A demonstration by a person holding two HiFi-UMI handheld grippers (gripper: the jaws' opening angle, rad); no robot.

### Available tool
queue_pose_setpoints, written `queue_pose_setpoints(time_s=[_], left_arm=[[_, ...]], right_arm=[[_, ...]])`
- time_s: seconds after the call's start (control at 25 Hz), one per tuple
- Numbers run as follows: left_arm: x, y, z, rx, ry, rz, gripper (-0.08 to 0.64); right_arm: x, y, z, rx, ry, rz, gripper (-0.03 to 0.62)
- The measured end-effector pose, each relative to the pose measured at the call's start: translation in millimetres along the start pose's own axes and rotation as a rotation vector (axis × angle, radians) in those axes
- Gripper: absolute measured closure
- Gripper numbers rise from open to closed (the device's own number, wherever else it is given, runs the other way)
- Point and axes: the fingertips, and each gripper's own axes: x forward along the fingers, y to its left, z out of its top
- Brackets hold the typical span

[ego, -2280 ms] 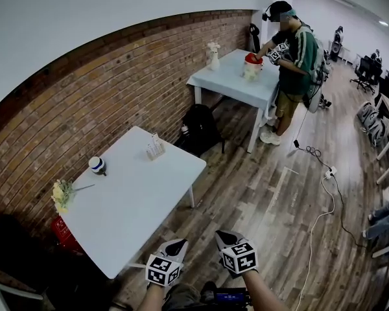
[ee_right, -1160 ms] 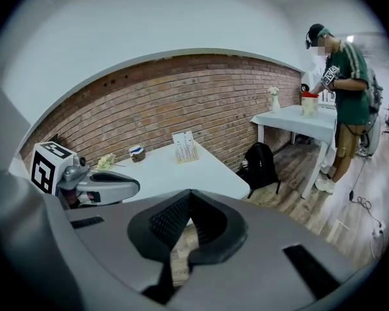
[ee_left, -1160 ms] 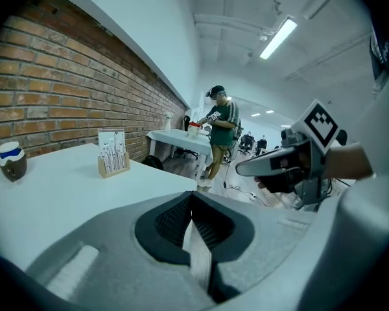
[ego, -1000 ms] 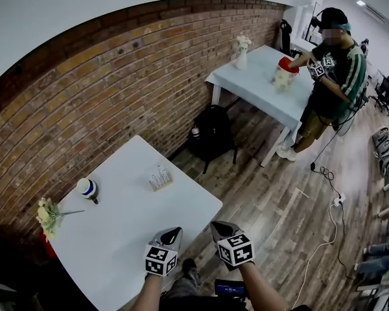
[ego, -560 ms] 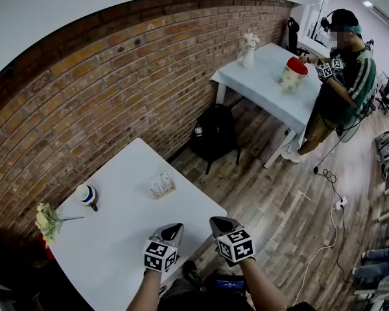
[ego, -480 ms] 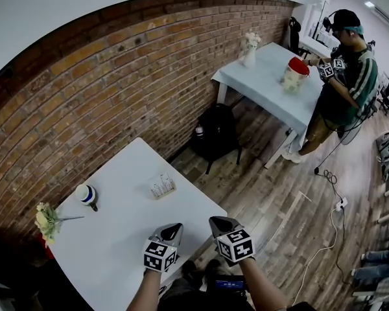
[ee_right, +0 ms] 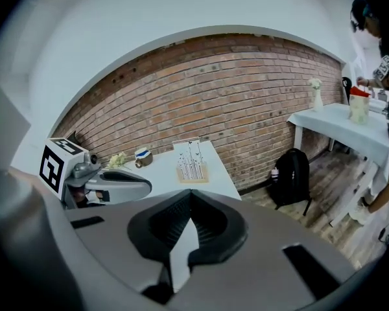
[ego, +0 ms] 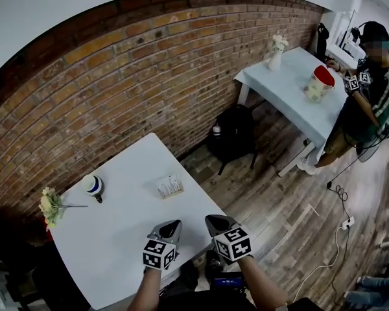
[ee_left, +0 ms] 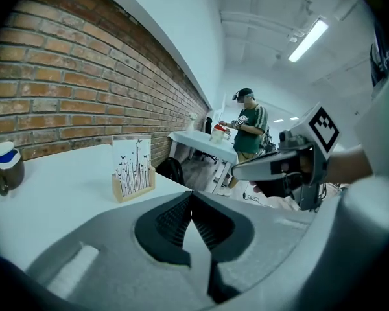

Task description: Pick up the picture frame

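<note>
The picture frame (ego: pixel 170 186) is a small white card with dark plant drawings in a wooden base. It stands upright near the right edge of the white table (ego: pixel 110 245). My left gripper (ego: pixel 172 226) hovers over the table's near edge, shut and holding nothing, with the frame well ahead of it. My right gripper (ego: pixel 214 222) is beside it at the table's corner, also shut and holding nothing. In the left gripper view the frame (ee_left: pixel 132 167) stands left of the shut jaws (ee_left: pixel 191 196). In the right gripper view the frame (ee_right: pixel 192 161) is straight ahead of the shut jaws (ee_right: pixel 191 196).
A blue-and-white mug (ego: pixel 93 185) and a bunch of pale flowers (ego: pixel 50 206) sit at the table's far left, by the brick wall (ego: pixel 149 63). A black backpack (ego: pixel 233 131) lies on the wood floor. A person (ego: pixel 373 89) works at a second table (ego: pixel 292 96).
Both grippers have come forward side by side, from beyond the table's corner to over its near edge. The picture frame sits closer ahead. Both stay shut.
</note>
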Motion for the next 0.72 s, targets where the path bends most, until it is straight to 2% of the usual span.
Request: queue_pose_setpoints(time_s=[0.16, 0.32, 0.72], left_arm=[[7, -5, 6, 0.012, 0.004, 0.013, 0.549], [8, 4, 21, 0.003, -0.019, 0.064, 0.549], [-6, 14, 29, -0.007, -0.048, 0.132, 0.549]], right_arm=[[7, -9, 12, -0.013, -0.002, 0.039, 0.583], [15, -8, 29, -0.055, -0.005, 0.079, 0.583], [24, -2, 40, -0.072, -0.006, 0.120, 0.583]])
